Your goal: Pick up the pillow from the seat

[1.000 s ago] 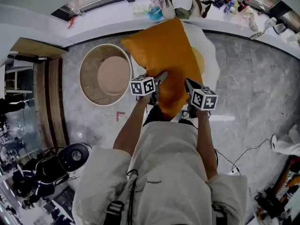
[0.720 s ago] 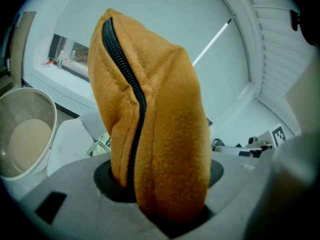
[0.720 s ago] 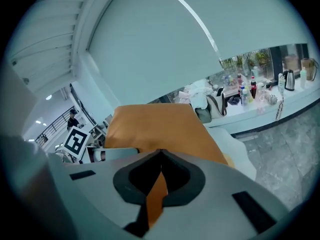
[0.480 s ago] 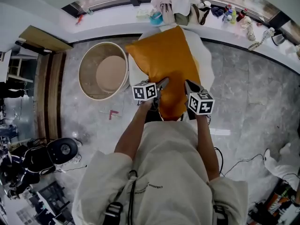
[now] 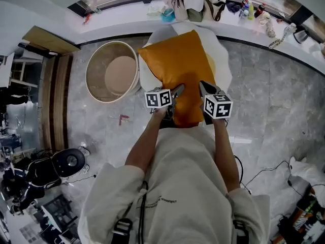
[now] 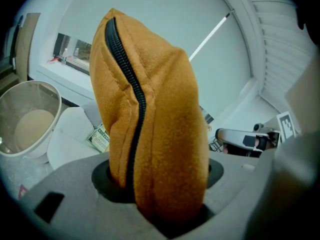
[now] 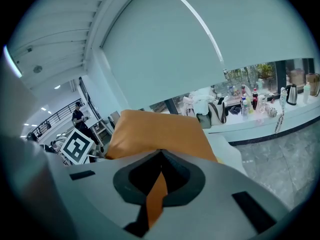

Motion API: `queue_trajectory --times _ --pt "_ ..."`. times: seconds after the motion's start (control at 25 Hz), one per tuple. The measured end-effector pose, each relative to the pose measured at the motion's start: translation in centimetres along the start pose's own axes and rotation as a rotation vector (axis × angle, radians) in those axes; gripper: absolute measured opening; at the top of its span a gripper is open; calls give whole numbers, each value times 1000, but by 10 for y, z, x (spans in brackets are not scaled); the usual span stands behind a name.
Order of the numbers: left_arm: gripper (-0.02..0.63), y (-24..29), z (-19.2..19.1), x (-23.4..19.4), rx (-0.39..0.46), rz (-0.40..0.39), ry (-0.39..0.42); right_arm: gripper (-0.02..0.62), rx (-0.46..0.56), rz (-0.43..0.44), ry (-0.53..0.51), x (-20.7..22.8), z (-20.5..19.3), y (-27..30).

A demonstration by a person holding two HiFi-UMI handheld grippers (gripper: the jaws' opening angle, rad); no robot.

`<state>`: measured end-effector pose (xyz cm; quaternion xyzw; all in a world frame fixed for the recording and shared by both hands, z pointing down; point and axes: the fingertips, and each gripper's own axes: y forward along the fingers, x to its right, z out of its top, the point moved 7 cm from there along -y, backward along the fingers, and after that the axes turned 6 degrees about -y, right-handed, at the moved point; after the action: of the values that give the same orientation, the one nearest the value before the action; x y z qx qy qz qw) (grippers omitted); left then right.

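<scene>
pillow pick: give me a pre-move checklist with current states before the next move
1. Left gripper grip: ok. Its jaws are clamped on a thick, zippered corner of the pillow.
2. Right gripper grip: ok, but thin. Only a narrow fold of the pillow's fabric sits between its jaws.
3. Pillow off the seat: probably ok. In the left gripper view it stands up, with the seat lower behind it.
4. Booklet not caught up: ok. It lies on the seat, beside the pillow.
5. Basket out of the way: ok. It stands apart, to the pillow's left.
</scene>
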<state>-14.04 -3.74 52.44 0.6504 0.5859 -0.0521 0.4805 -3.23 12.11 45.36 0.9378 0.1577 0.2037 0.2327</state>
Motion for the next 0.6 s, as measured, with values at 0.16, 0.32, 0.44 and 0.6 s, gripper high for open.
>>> queue_trajectory --times 0.16,0.32,0.44,0.6 --pt "270 -4 -5 2 1 -16 5 6 2 6 -2 -7 -5 -6" --pt "270 -3 -11 11 5 -28 4 6 -12 -17 -14 0 -10 -20" --pt "272 -5 -17 13 7 -15 3 6 -24 -25 -27 0 -14 -25" --pt "272 -7 -18 12 9 -32 0 6 -30 -24 -26 -1 -16 -23"
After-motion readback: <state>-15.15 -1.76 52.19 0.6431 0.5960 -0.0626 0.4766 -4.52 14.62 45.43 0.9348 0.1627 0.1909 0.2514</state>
